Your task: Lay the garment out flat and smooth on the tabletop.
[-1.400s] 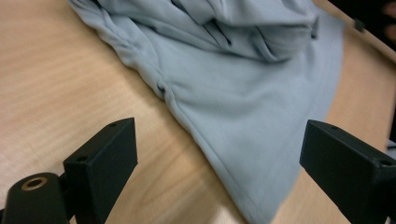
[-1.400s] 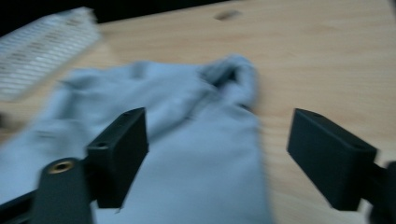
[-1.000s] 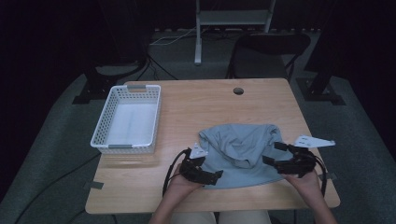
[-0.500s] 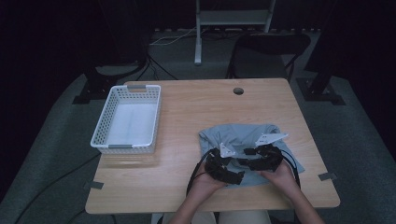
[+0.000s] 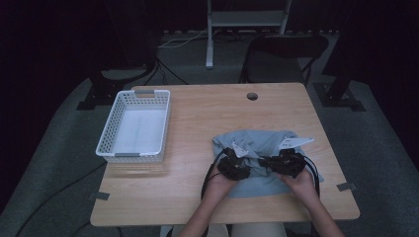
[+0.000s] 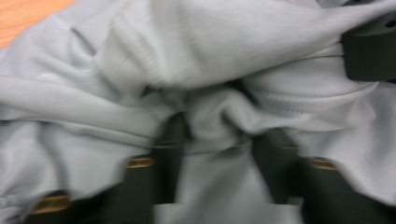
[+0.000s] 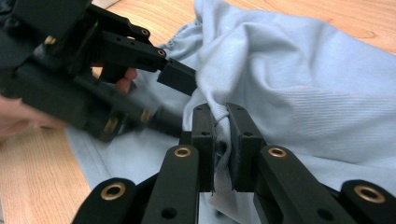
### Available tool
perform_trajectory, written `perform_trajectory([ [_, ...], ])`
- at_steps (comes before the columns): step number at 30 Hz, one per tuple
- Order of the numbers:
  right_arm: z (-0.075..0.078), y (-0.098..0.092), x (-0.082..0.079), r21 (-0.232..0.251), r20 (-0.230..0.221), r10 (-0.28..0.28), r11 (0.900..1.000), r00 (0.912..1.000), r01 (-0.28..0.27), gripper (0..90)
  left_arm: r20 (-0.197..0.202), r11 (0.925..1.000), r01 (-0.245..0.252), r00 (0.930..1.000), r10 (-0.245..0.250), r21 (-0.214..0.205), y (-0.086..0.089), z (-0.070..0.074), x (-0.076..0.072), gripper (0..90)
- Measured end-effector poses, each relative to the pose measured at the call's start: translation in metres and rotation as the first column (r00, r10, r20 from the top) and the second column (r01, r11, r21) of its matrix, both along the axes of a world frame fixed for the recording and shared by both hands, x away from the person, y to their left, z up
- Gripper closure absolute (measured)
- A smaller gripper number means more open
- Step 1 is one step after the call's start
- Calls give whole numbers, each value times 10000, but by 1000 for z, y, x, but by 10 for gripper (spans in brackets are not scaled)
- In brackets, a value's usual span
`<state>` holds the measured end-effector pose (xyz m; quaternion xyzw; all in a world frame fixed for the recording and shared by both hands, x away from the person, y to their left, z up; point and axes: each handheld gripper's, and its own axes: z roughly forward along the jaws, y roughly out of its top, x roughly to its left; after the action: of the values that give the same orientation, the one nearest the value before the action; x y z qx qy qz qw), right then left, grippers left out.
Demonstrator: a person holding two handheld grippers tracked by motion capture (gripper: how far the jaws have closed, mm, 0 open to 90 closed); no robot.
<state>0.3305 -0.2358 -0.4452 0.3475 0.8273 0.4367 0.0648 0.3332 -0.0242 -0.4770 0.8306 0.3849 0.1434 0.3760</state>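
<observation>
The grey-blue garment (image 5: 264, 160) lies bunched near the table's (image 5: 207, 123) front right corner. The right gripper (image 7: 220, 122) has just closed its fingers tight on a fold of it. The left gripper (image 6: 219, 140), close beside, has also just narrowed its fingers around a bunched ridge of the cloth.

White perforated basket (image 5: 133, 129) sits on the left half of the wooden tabletop (image 5: 212, 118), long side running front to back, inside bare. Round cable hole (image 5: 252, 96) near the tabletop's far edge. Grey tape tabs at the front-left (image 5: 100, 195) and front-right (image 5: 347, 186) edges. Dark chair (image 5: 284, 57) behind the tabletop, white stand (image 5: 245, 22) beyond, cables (image 5: 168, 69) across grey floor.
</observation>
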Motion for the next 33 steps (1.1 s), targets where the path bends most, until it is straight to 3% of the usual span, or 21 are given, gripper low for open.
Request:
perform_trajectory([
  [3, -1, -1, 1, 158, -95, 46, 9999, 9999, -45, 827, 15, 9997, 86, 10000, -85, -225, 2, 1, 0, 830],
  [8, 0, -7, 3, 523, -150, -31, 9986, 9999, 39, 824, 289, 9996, 263, 9992, -261, -65, 7, 6, -3, 851],
  [12, 4, -22, 3, 824, -142, -501, 9953, 9986, 511, 826, 482, 9997, 149, 9987, -159, 207, 13, 10, -4, 853],
  [19, 10, -51, 1, 882, -129, -1205, 9887, 9926, 1211, 831, 688, 9998, 175, 9975, -178, 56, 31, 26, -7, 853],
  [25, 10, -71, 0, 906, -249, -1647, 9819, 9860, 1663, 831, 510, 9994, 321, 9982, -329, 161, 48, 33, -5, 853],
  [30, 9, -81, 0, 804, -388, -1831, 9793, 9823, 1858, 832, 152, 9964, 843, 9963, -842, -78, 62, 37, -4, 852],
  [33, 10, -86, -1, 760, -418, -1910, 9781, 9807, 1937, 832, -106, 9902, 1369, 9905, -1372, -291, 70, 42, -2, 852],
])
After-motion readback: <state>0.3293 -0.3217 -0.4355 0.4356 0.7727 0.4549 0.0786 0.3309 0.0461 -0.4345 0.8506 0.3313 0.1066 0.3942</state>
